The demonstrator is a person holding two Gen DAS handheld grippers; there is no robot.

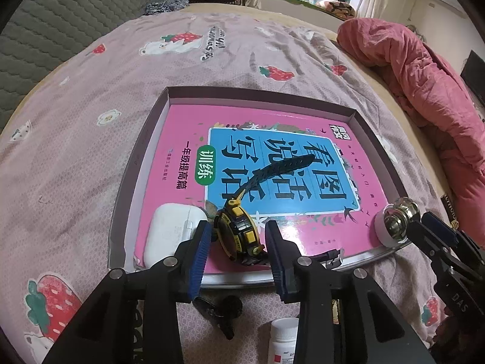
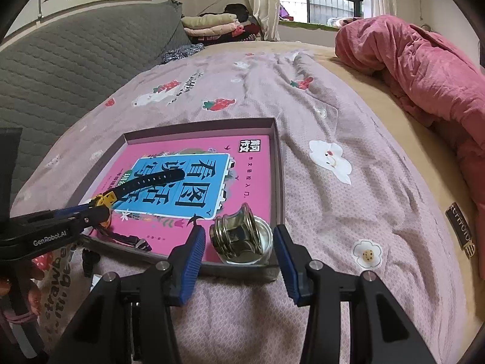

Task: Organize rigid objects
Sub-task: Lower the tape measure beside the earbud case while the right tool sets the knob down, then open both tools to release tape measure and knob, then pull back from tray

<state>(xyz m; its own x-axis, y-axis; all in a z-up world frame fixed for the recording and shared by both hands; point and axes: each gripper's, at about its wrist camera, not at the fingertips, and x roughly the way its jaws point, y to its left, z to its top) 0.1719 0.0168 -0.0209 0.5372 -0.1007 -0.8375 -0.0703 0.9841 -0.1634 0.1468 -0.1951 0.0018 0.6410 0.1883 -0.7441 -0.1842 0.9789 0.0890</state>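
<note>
A shallow cardboard box (image 1: 260,94) lies on the bed with a pink book (image 1: 188,127) flat inside it. On the book's near edge rests a yellow and black wristwatch (image 1: 233,227), its strap stretched across the cover. My left gripper (image 1: 239,226) stands open around the watch, with a small gap at each blue pad. A white earbud case (image 1: 169,233) lies just left of it. In the box's near right corner sits a small round jar with a shiny metal top (image 2: 239,236). My right gripper (image 2: 239,230) is open around it, pads apart from its sides.
A white pill bottle (image 1: 283,342) and a small black object (image 1: 221,309) lie on the strawberry-print bedspread (image 1: 91,151) in front of the box. A rumpled pink quilt (image 2: 424,75) lies along the bed's right side. A grey quilted headboard (image 2: 75,60) rises at the left.
</note>
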